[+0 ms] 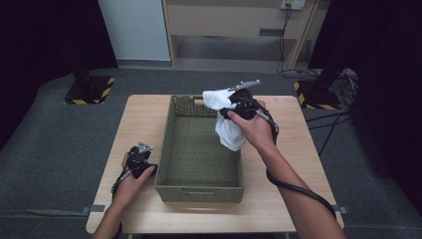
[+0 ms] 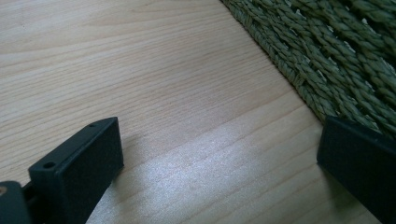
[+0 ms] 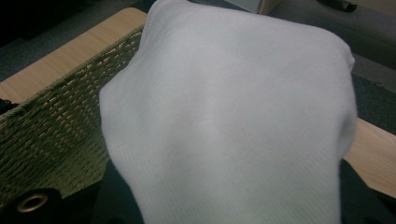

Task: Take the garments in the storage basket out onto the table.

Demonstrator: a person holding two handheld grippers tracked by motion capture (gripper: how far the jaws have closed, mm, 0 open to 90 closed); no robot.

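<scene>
While the right gripper (image 1: pixel 225 105) pinches a white cloth (image 1: pixel 226 127) above the woven basket (image 1: pixel 199 186), the left gripper (image 1: pixel 141 162) rests on the table (image 1: pixel 144 117). In the left gripper view, its jaws stand spread beside the basket (image 2: pixel 336 51). In the right gripper view, cloth (image 3: pixel 229 112) drapes over the jaws.

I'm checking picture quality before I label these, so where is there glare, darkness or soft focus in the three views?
High view: dim room, black corners, the white cloth the brightest thing and nearly washed out. Left gripper view: a pale sheen on the table between the open left tongs, the near jaws soft, the basket weave crisp. Right gripper view: the cloth sits close and soft, its weave faint.
</scene>
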